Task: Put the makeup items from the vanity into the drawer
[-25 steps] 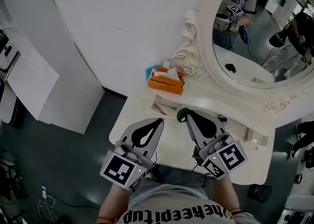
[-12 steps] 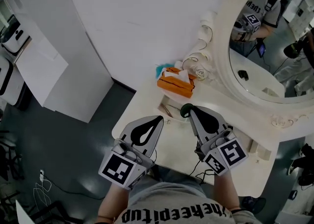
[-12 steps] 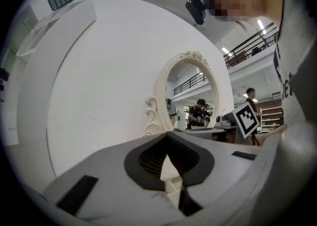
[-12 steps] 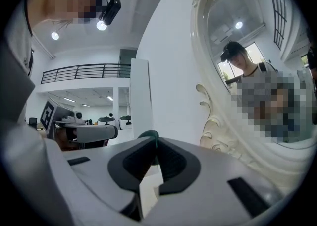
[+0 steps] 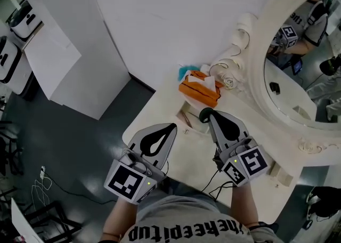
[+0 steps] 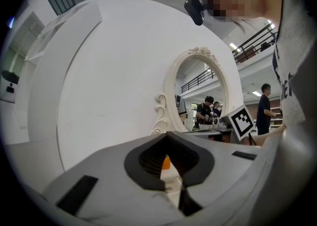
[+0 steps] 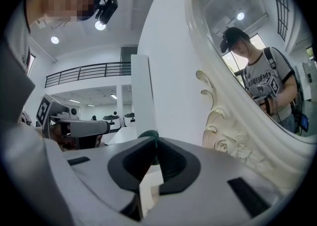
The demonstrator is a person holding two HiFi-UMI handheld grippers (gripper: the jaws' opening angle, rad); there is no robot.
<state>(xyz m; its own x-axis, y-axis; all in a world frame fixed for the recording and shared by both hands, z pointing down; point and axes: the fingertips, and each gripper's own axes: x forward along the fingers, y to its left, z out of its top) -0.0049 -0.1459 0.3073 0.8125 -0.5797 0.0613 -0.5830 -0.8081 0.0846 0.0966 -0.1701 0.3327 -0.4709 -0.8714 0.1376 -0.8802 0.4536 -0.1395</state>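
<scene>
My right gripper (image 5: pixel 209 114) hangs over the white vanity (image 5: pixel 184 148), shut on a small dark green round makeup item (image 5: pixel 203 114) at its tips. The right gripper view shows that green item (image 7: pixel 147 134) pinched at the meeting jaw tips (image 7: pixel 154 141). To its left, my left gripper (image 5: pixel 171 127) is shut and holds nothing. A narrow open recess (image 5: pixel 186 118) with small items lies in the vanity between the two gripper tips. In the left gripper view the shut jaws (image 6: pixel 166 134) point towards the mirror.
An orange tissue pack (image 5: pixel 200 91) lies at the back of the vanity with something blue (image 5: pixel 185 69) behind it. The oval carved-frame mirror (image 5: pixel 303 77) stands at the right. A small white box (image 5: pixel 277 171) sits at the vanity's right edge. Dark floor lies to the left.
The head view has swung left. The right gripper and the green item have shifted together towards the orange pack. The left gripper keeps its pose.
</scene>
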